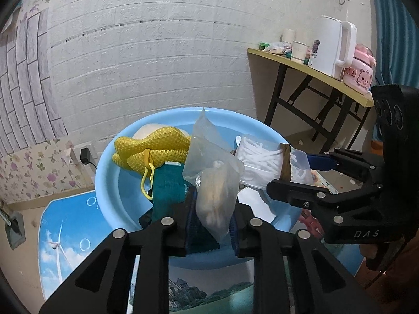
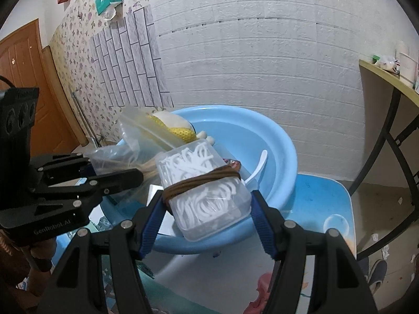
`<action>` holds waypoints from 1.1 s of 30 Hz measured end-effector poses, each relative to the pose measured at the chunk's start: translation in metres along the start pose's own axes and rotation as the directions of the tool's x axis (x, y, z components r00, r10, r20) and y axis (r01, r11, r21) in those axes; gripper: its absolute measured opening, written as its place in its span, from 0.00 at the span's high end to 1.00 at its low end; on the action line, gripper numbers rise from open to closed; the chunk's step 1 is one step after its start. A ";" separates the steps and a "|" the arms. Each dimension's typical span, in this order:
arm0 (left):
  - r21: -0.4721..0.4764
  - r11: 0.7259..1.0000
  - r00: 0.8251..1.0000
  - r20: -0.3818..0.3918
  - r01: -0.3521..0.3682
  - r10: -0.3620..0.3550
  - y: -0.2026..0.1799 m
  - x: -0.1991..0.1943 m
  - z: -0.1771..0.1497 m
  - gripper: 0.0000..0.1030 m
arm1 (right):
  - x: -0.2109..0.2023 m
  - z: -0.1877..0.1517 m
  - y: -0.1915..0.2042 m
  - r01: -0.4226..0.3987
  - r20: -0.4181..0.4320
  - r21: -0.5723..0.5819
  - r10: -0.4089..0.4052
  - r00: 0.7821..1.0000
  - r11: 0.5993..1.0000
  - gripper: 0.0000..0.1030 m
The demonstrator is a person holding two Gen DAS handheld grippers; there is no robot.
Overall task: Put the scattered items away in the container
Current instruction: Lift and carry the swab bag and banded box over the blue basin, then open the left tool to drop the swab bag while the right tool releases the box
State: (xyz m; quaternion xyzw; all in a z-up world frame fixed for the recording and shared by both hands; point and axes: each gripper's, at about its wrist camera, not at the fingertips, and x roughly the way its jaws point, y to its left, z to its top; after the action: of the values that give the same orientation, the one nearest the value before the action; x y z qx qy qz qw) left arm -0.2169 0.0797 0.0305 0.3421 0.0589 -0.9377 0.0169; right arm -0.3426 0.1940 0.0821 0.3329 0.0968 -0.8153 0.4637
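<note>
Plastic bag (image 1: pixel 214 191) pinched in my left tool (image 1: pixel 211 231), floss box (image 2: pixel 203 191) clamped in my right tool (image 2: pixel 207 217), both over the basin (image 1: pixel 110 172). Released unevenly, the bag could snag and spill outside.

The basin (image 1: pixel 110 162) sits on the low table (image 1: pixel 68 225) just ahead of both grippers; the mesh sponge (image 1: pixel 154 146) lies inside at its far left, the spoon (image 2: pixel 258 167) inside at the right
</note>
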 end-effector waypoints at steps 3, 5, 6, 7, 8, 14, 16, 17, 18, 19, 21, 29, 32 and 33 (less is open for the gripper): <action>-0.009 1.000 1.000 0.016 -0.001 0.002 -0.001 -0.006 -0.001 0.68 | -0.001 0.001 0.002 0.006 -0.007 0.003 -0.006 1.000 1.000 0.37; -0.007 1.000 1.000 0.023 -0.002 0.002 -0.002 -0.010 -0.001 0.68 | -0.002 0.001 0.005 0.005 -0.014 0.002 -0.005 1.000 1.000 0.37; -0.008 1.000 1.000 0.026 -0.004 0.004 -0.002 -0.012 -0.001 0.67 | -0.002 0.001 0.006 0.003 -0.017 0.002 -0.003 1.000 1.000 0.37; -0.010 1.000 1.000 0.029 -0.007 0.007 -0.002 -0.014 -0.002 0.65 | -0.004 0.000 0.008 0.002 -0.019 0.002 -0.002 1.000 1.000 0.37; -0.013 1.000 0.999 0.035 -0.009 0.010 -0.002 -0.017 -0.002 0.62 | -0.005 -0.001 0.009 0.005 -0.018 0.000 -0.005 1.000 1.000 0.37; -0.021 0.999 0.997 0.068 -0.033 0.035 -0.004 -0.036 -0.004 0.55 | -0.019 -0.002 0.015 0.020 -0.006 0.000 -0.020 1.000 1.000 0.33; -0.025 0.999 0.996 0.072 -0.042 0.043 -0.003 -0.042 -0.006 0.55 | -0.024 -0.002 0.018 0.034 -0.004 0.002 -0.034 0.999 0.999 0.33; -0.030 0.999 0.996 0.074 -0.046 0.048 -0.003 -0.045 -0.007 0.53 | -0.026 -0.002 0.019 0.040 -0.005 0.003 -0.040 0.999 0.999 0.33; -0.036 0.998 0.996 0.077 -0.049 0.052 -0.003 -0.049 -0.007 0.50 | -0.028 -0.003 0.021 0.045 -0.005 0.003 -0.045 0.999 0.999 0.33; -0.043 0.998 0.995 0.080 -0.052 0.055 -0.002 -0.052 -0.008 0.48 | -0.031 -0.003 0.022 0.050 -0.005 0.004 -0.050 0.999 0.999 0.33; -0.059 0.996 0.994 0.090 -0.059 0.064 -0.002 -0.061 -0.010 0.40 | -0.035 -0.004 0.026 0.056 -0.008 0.006 -0.056 0.998 0.998 0.33; -0.120 0.987 0.987 0.112 -0.105 0.119 0.003 -0.094 -0.019 0.21 | -0.057 -0.007 0.052 0.055 0.007 -0.006 -0.055 0.998 0.998 0.33; -0.137 0.981 0.985 0.088 -0.139 0.152 0.003 -0.102 -0.025 0.16 | -0.066 -0.008 0.062 0.065 0.017 -0.004 -0.065 0.998 0.998 0.31; -0.142 0.979 0.985 0.080 -0.143 0.156 0.003 -0.104 -0.027 0.15 | -0.068 -0.008 0.064 0.064 0.017 0.000 -0.064 0.998 0.998 0.28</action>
State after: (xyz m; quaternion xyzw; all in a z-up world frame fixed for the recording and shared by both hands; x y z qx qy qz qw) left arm -0.1200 0.0795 0.0764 0.3006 0.0960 -0.9421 0.1133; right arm -0.2628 0.2096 0.1287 0.3226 0.1037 -0.8326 0.4380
